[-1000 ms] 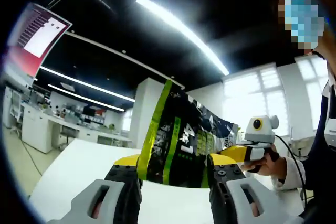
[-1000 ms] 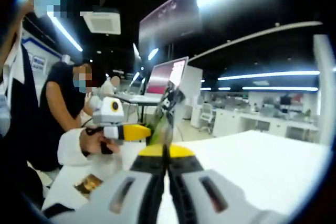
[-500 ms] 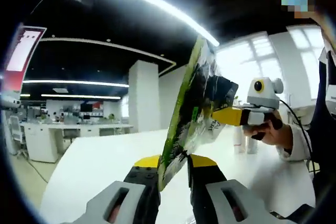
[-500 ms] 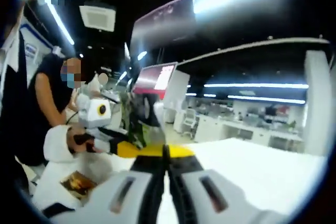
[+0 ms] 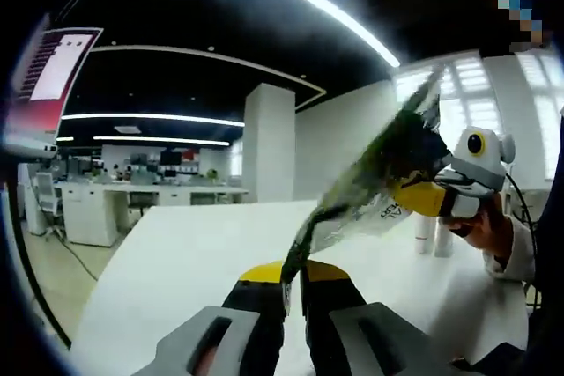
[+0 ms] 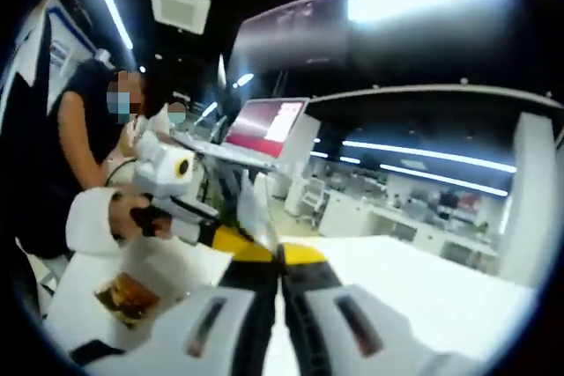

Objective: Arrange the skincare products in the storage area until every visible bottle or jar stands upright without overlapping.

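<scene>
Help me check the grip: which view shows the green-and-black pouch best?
The left gripper view: the pouch stretches edge-on from the left gripper up to the right gripper. The right gripper view catches just a blurred sliver.

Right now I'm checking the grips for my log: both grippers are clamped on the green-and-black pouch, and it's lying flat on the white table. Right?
Not quite. Both the left gripper and the right gripper are clamped on the green-and-black pouch, but it's held up in the air above the white table, as the left gripper view shows.
</scene>
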